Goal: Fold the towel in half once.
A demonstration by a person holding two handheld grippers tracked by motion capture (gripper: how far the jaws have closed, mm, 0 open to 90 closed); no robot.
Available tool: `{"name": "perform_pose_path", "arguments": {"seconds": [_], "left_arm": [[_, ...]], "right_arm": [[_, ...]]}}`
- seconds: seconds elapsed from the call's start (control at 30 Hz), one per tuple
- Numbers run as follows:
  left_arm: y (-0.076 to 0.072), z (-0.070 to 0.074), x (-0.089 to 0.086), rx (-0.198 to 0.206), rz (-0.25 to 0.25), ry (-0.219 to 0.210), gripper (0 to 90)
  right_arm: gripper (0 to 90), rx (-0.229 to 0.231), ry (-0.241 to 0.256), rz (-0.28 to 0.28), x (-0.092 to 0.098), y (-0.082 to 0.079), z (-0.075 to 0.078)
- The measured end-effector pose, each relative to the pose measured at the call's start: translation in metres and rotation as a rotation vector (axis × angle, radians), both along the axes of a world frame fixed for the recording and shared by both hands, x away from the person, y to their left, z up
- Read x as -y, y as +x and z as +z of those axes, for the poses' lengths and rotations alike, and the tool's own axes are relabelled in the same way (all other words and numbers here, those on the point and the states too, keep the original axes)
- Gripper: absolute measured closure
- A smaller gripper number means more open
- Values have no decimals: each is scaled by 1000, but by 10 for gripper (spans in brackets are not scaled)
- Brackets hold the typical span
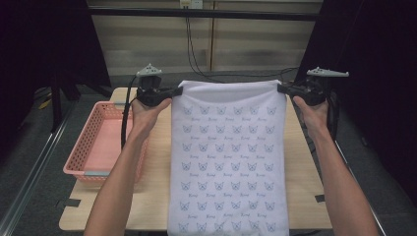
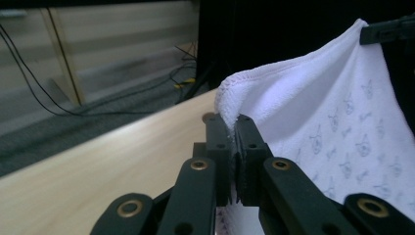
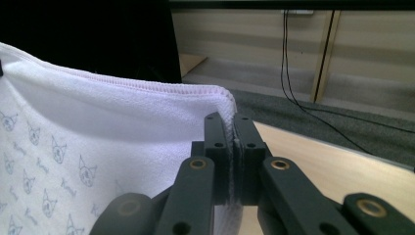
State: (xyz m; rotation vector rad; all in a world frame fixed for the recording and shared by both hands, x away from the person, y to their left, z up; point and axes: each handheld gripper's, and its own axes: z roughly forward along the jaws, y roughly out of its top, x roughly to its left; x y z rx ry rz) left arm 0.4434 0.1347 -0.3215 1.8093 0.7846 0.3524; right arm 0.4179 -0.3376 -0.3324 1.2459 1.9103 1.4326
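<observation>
Here, the left tongs (image 1: pixel 178 90) and right tongs (image 1: pixel 281 88) each clamp a far corner of the white towel (image 1: pixel 228 157), stretched between them above the counter (image 1: pixel 152 172).

White towel (image 1: pixel 228 157) (small blue cat-face print) stretched taut, far corners lifted, draping off the table's near edge.

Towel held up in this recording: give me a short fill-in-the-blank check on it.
1. Each gripper is shut on a top ____ of the white towel.
2. The towel's print shows small ____ faces.
3. The basket beside the left gripper is ____ in colour.
4. The right gripper holds the towel above the wooden ____.

Missing words: corner; cat; pink; table
</observation>
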Motion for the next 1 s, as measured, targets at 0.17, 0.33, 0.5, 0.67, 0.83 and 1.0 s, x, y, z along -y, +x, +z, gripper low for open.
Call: {"name": "perform_pose_path", "arguments": {"seconds": [0.17, 0.33, 0.5, 0.67, 0.83, 1.0], "left_arm": [[3, 6, -6, -2, 6, -39, 871], [-9, -8, -2, -20, -44, 7, 871], [-33, -22, -1, -37, -89, 35, 870], [-66, -36, -8, -51, -140, 15, 870], [-102, -52, -11, -88, -172, 22, 870], [-132, -69, -15, -112, -185, 16, 869]], "right_arm": [[867, 40, 32, 0, 0, 7, 19], [868, 29, 21, 1, -4, -3, 9], [869, -6, 33, 29, 0, -27, -11], [867, -28, 23, 105, 3, -64, -22], [868, -58, -23, 143, 5, -102, -32], [869, -69, -30, 156, 4, -138, -46]]}}
